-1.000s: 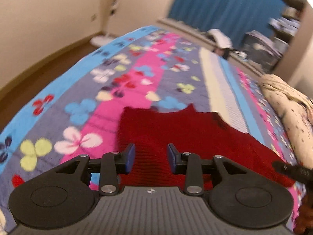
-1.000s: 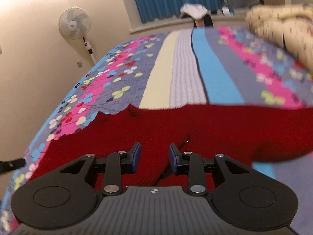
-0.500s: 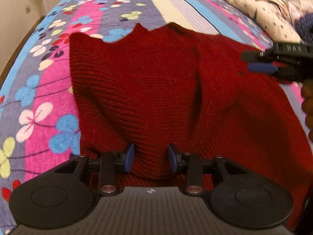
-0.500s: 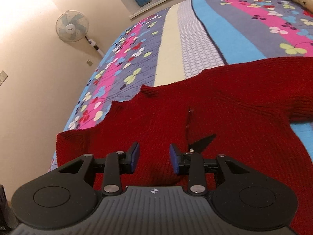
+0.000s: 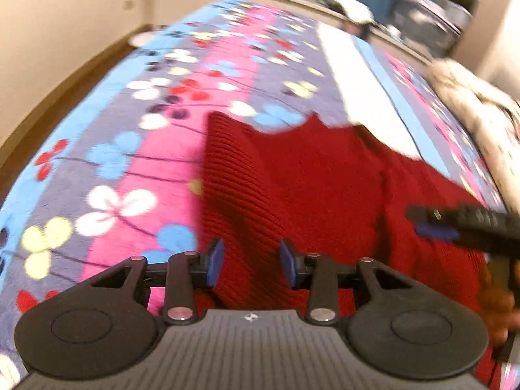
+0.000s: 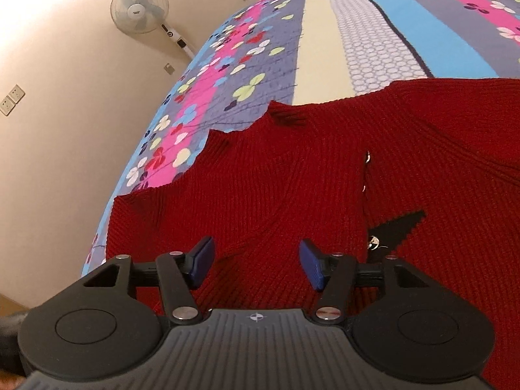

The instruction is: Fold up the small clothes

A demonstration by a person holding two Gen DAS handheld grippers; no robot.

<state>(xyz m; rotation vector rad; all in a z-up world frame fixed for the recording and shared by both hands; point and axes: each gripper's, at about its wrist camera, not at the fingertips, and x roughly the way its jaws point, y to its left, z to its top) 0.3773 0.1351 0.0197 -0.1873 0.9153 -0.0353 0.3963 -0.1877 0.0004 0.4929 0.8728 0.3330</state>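
Observation:
A red knitted sweater (image 5: 308, 178) lies spread on the flowered bedspread (image 5: 130, 162), its jagged far edge pointing up the bed. My left gripper (image 5: 252, 261) hovers open over the sweater's left side, the knit showing in the gap but not pinched. In the right wrist view the sweater (image 6: 292, 188) fills the foreground, with a black patch (image 6: 399, 227) and a vertical seam near its middle. My right gripper (image 6: 256, 265) is above the knit, its jaws opening, nothing gripped between the pads. That right gripper (image 5: 429, 222) also reaches in from the right in the left wrist view.
The striped bedspread (image 6: 325, 48) stretches away beyond the sweater. A standing fan (image 6: 139, 8) is by the wall at the bed's left edge. A cream patterned bundle (image 5: 471, 97) lies along the right side. A hand (image 5: 497, 305) holds the right gripper.
The right gripper's jaws have spread much wider and it has come lower and closer over the sweater. The left view dipped toward the knit, then swung back up the bed.

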